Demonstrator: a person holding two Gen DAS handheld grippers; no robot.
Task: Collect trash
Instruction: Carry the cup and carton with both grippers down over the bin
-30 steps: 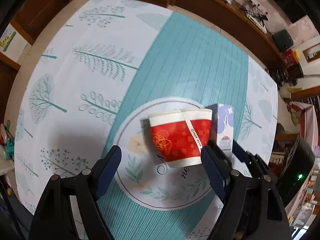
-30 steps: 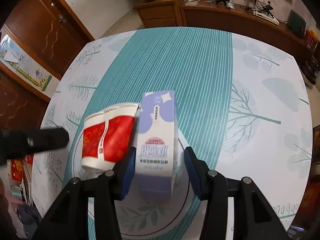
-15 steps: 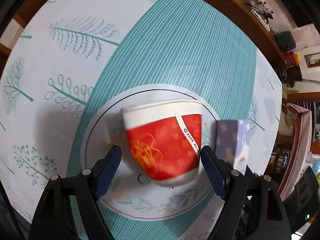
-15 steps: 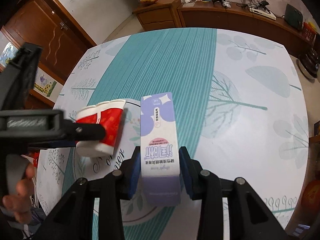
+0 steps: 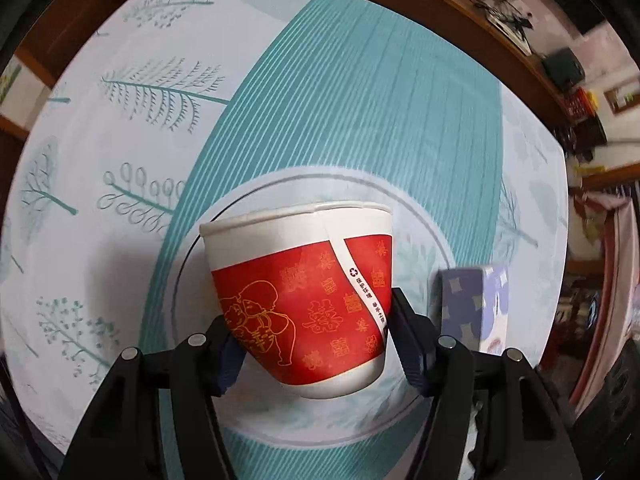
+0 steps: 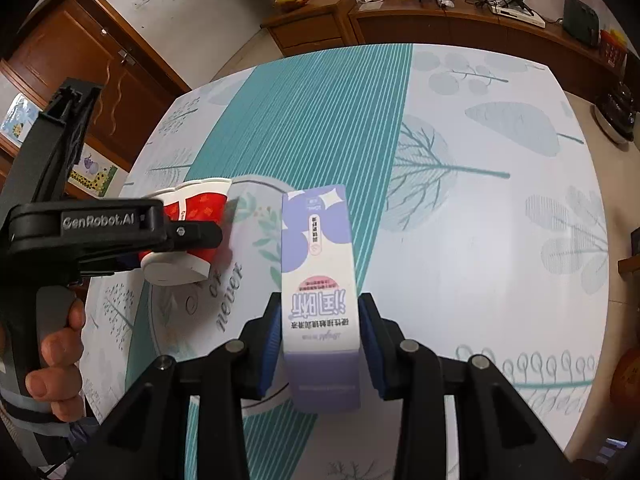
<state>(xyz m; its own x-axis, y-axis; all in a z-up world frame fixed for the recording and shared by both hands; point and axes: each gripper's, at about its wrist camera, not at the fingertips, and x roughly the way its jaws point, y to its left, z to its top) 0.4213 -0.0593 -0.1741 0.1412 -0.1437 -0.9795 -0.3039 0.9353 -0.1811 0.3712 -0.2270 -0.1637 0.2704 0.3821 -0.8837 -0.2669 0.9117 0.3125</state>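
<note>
Tablecloth (image 6: 460,240) | left gripper (image 5: 316,344) closing on cup (image 5: 304,300) | right gripper (image 6: 318,340) clamps carton (image 6: 318,280)

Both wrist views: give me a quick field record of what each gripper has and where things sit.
left gripper: jaws closing around the red paper cup, cup on its side between the pads
right gripper: shut on the purple-and-white carton
surface: table with teal tree-print cloth
carton position: to the right of the cup in the left wrist view
</note>
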